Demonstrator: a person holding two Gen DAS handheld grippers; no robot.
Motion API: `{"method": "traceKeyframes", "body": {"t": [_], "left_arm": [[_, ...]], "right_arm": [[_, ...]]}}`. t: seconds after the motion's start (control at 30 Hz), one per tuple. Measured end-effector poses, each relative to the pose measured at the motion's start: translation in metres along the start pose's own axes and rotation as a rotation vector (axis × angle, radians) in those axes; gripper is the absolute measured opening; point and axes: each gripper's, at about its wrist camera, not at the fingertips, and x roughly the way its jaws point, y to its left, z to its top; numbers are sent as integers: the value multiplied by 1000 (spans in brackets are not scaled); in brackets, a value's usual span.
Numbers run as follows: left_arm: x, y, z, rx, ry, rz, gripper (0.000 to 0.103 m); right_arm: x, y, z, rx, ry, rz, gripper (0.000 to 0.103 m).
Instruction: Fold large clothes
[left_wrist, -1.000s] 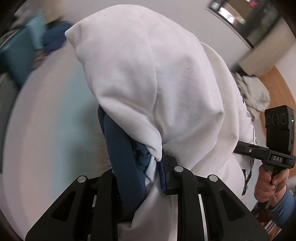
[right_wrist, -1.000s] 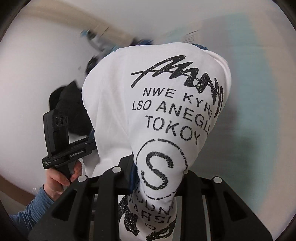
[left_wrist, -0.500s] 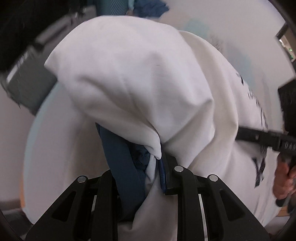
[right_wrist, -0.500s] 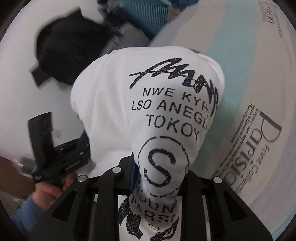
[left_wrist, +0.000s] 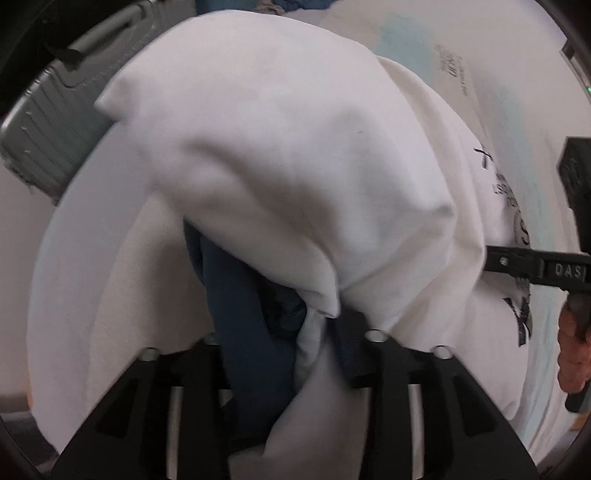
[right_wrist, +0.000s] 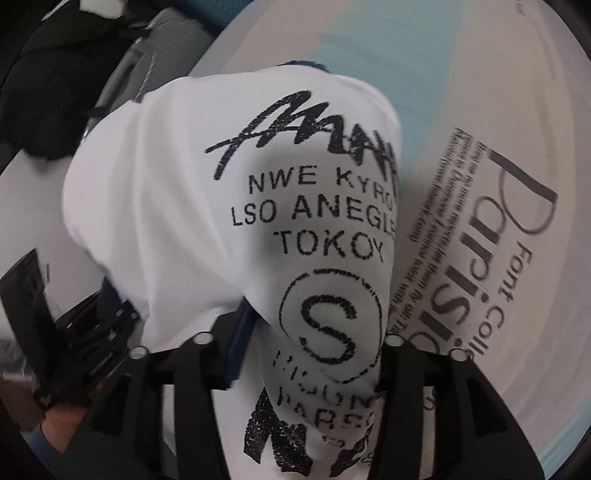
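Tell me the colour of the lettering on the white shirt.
Black, on the white shirt; clearest in the right wrist view.

Perhaps a home, grey suitcase (left_wrist: 55, 122), printed bedsheet (right_wrist: 480, 258), dark clothing (right_wrist: 48, 85)

The white garment (left_wrist: 295, 177) is seen steeply from above, at close range, along each gripper's fingers (right_wrist: 192, 369); garment and table (right_wrist: 498, 92) are shared.

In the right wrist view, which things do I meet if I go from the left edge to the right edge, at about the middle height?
Black garment → grey suitcase → white printed T-shirt → pale table cover with large black lettering.
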Motion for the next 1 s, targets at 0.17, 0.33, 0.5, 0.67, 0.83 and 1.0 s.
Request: {"method": "traceKeyframes", "body": {"t": [0.17, 0.33, 0.5, 0.67, 0.83, 1.0], "left_arm": [[-26, -12, -4, -29, -87, 110, 89], [-46, -20, -17, -35, -123, 152, 93], [-85, -23, -44, -68, -171, 161, 95], [-157, -34, -85, -102, -299, 173, 97], [-237, -76, -153, -123, -396, 163, 97], [-307, -111, -227, -132, -453, 176, 97]], "right_arm": [[-21, -3, -22, -27, -102, -114, 77], [-47, -7, -40, -22, -178, -175, 78], [-95, 1, -73, -105, -304, -252, 83], [-154, 16, -128, -197, -432, -231, 91], [-214, 33, -204, -281, -527, -206, 94], [-269, 52, -290, -356, -598, -198, 94]]}}
